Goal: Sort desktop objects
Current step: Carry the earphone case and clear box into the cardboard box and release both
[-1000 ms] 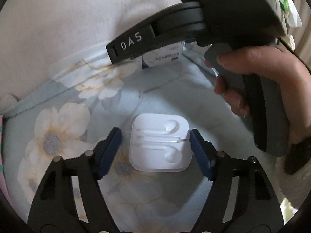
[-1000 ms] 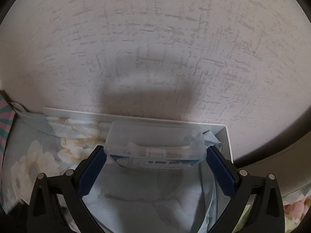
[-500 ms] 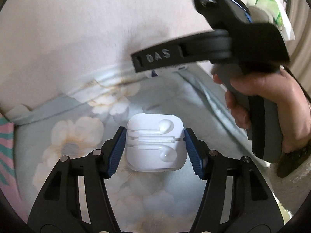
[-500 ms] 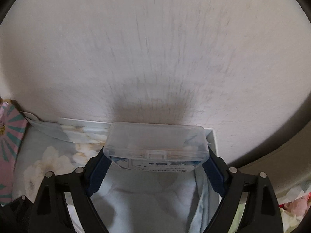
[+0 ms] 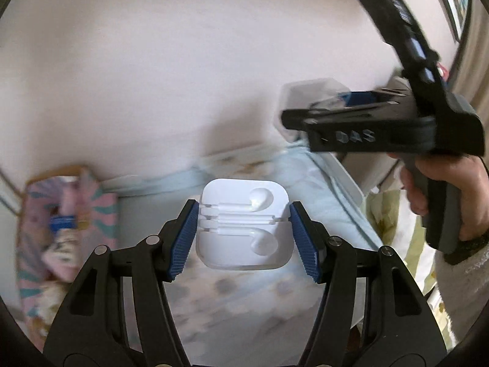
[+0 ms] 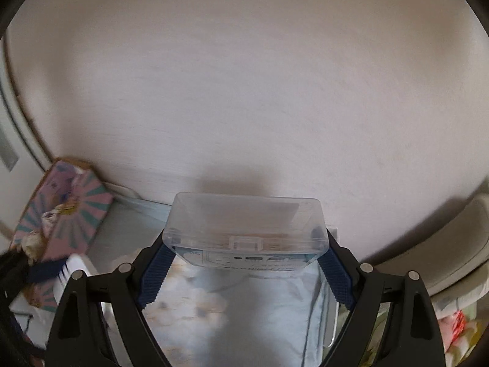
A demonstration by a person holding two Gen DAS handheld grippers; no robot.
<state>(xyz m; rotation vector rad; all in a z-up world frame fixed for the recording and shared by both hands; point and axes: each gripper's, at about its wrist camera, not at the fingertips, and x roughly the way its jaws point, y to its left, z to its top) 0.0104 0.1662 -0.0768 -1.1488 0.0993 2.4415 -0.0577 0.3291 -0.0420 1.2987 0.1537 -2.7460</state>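
Observation:
My left gripper is shut on a white earphone case with the earbuds seated in its top, and holds it above the floral-lined tray. My right gripper is shut on a clear plastic box with a blue-printed label, raised above the same tray. In the left wrist view the right gripper is up at the right, blurred, with the clear box in its jaws.
A pink patterned box with small items stands left of the tray; it also shows in the right wrist view. A pale wall rises just behind. Cloth and bags lie at the right.
My left gripper closed on the earphone case and lifted it off the tray lining. My right gripper closed on the clear box and raised it up and away to the right.

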